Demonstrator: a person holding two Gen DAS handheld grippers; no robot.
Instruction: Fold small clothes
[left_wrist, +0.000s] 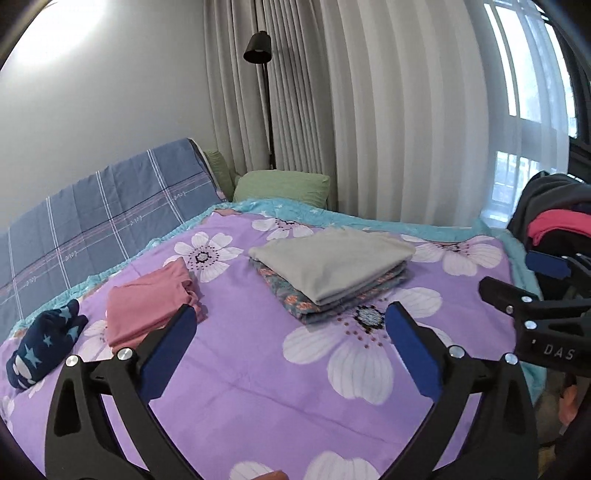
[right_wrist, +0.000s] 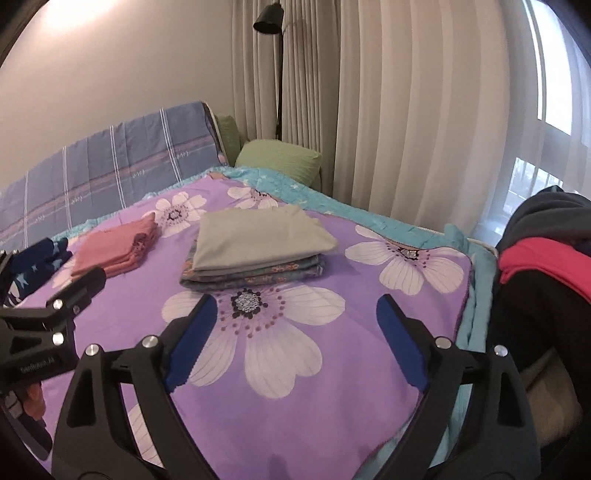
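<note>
A stack of folded clothes (left_wrist: 330, 271) with a grey piece on top lies on the purple flowered quilt (left_wrist: 258, 387); it also shows in the right wrist view (right_wrist: 258, 247). A folded pink garment (left_wrist: 147, 306) (right_wrist: 118, 249) lies to its left. A rolled navy star-print garment (left_wrist: 46, 345) (right_wrist: 37, 262) lies further left. My left gripper (left_wrist: 290, 317) is open and empty above the quilt. My right gripper (right_wrist: 295, 306) is open and empty, and it shows at the right edge of the left wrist view (left_wrist: 517, 277).
A pile of unfolded clothes, dark and red (right_wrist: 546, 266) (left_wrist: 554, 221), sits off the bed's right edge. A blue checked cover (left_wrist: 92, 221), green pillows (left_wrist: 284, 186), a black floor lamp (left_wrist: 258, 48) and curtains (left_wrist: 388, 110) stand behind the bed.
</note>
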